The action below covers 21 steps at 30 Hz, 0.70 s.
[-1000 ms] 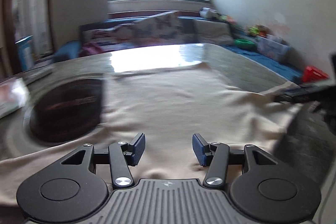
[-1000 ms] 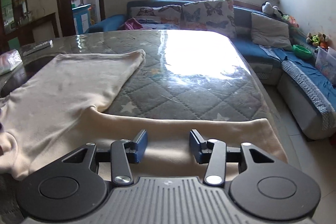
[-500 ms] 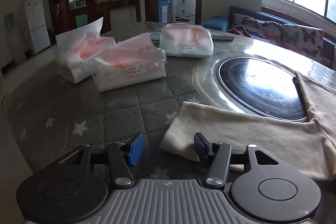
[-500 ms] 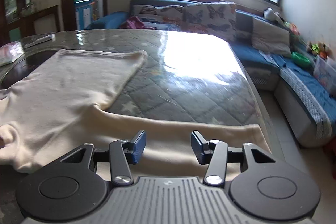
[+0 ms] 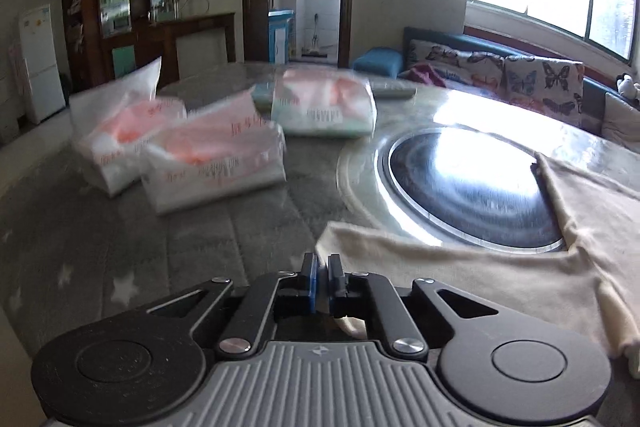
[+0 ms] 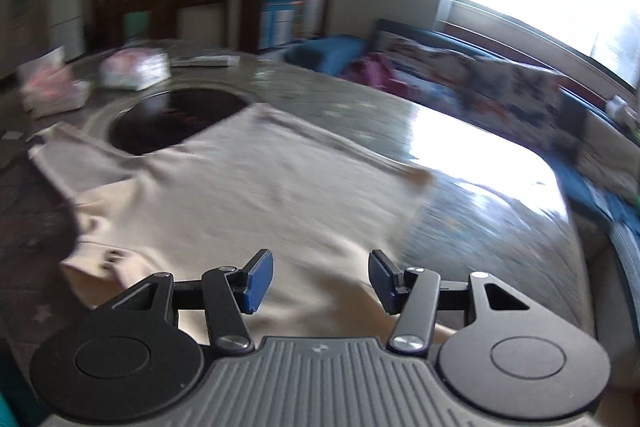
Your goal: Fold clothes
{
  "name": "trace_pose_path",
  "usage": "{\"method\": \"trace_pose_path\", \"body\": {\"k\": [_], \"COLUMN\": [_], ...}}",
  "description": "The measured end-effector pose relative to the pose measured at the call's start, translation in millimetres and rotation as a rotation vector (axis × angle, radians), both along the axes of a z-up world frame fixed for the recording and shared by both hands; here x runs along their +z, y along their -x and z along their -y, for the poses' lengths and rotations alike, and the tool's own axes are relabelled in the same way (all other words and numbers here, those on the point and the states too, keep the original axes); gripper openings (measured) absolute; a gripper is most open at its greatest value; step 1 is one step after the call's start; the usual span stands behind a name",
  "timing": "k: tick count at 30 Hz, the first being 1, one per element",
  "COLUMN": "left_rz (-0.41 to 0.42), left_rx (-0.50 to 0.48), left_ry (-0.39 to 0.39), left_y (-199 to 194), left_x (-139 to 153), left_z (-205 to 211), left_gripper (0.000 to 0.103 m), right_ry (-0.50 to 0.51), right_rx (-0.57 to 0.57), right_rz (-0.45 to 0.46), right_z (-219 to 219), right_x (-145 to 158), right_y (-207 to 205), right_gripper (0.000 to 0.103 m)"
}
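A cream long-sleeved garment (image 5: 460, 267) lies spread on the table, one sleeve stretching left along the near rim of a dark round inset (image 5: 472, 187). My left gripper (image 5: 320, 275) is shut on that sleeve's cuff end, with cloth showing under the closed blue pads. In the blurred right wrist view the garment (image 6: 260, 195) covers the middle of the table. My right gripper (image 6: 320, 279) hovers over its near part. Its jaws are opening and nothing is pressed between them.
The table has a grey quilted star-pattern cover (image 5: 120, 247). Three plastic-wrapped tissue packs (image 5: 216, 163) lie beyond the sleeve at the left, and a remote (image 5: 394, 91) farther back. A blue sofa with butterfly cushions (image 5: 520, 71) runs under the window.
My left gripper's jaws closed on the sleeve's end. My right gripper swung left and rose, so its view now takes in the garment's body and the dark inset.
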<state>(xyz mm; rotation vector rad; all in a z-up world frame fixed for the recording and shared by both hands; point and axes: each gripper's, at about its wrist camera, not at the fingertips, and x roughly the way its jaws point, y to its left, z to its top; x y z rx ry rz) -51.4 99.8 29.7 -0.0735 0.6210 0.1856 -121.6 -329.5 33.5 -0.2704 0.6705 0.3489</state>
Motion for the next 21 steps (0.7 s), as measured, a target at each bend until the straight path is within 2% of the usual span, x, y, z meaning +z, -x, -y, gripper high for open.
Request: {"method": "trace_pose_path", "body": {"k": [10,16,21], "left_rz": [0.1,0.16,0.184], "left_rx": [-0.055,-0.108,-0.157], "left_ry": [-0.007,-0.007,-0.021], "left_y": [-30.3,-44.7,-56.8], "left_x": [33.3,55.1,62.5], "left_z": [-7.0,-7.0,-1.9], "left_gripper": [0.005,0.005,0.005], "right_ry": [0.055,0.026,0.06], "right_rx": [0.281,0.356,0.391], "right_rz": [-0.034,-0.065,-0.075], "right_z": [-98.2,-137.2,-158.7], "right_x": [-9.8,-21.5,-38.5], "right_y": [-18.7,-22.8,-16.6], "right_gripper": [0.054,0.054,0.053]}}
